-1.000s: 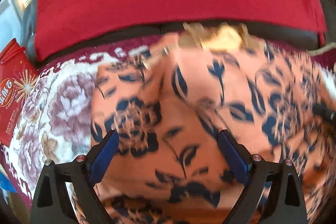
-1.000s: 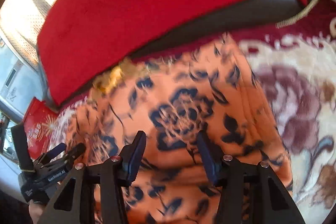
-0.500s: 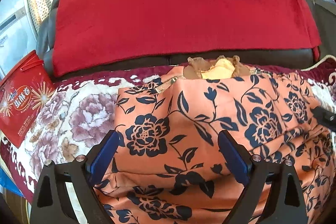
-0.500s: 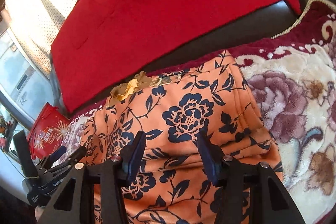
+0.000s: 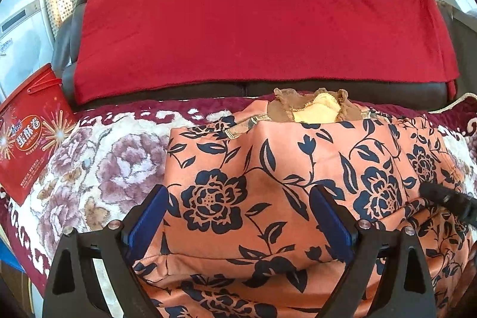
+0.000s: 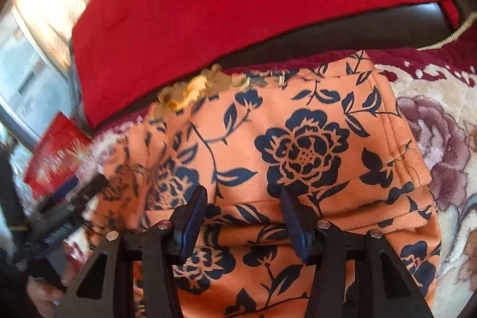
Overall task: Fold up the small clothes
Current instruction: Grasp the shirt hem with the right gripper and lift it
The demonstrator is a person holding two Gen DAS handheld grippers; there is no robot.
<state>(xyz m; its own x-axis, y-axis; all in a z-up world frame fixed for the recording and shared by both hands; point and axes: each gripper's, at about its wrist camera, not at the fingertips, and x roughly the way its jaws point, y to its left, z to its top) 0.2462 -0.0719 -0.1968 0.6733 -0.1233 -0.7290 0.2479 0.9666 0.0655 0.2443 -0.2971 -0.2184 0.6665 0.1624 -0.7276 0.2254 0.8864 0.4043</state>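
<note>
An orange garment with dark blue flowers lies folded on a floral blanket, with a brown and yellow frilled collar at its far edge. My left gripper is open above the garment's near left part and holds nothing. My right gripper is open above the garment near a fold edge, with the jaws narrower apart, and holds nothing. The right gripper's tip shows at the right of the left wrist view. The left gripper shows blurred at the left of the right wrist view.
The garment rests on a cream and maroon floral blanket. A red cloth covers a dark sofa back behind it. A red snack box stands at the left edge. A cream cord lies at the far right.
Both grippers have pulled back and up from the garment, and the views have steadied. The garment lies flatter, with its folded top layer in full view. Both grippers stay open.
</note>
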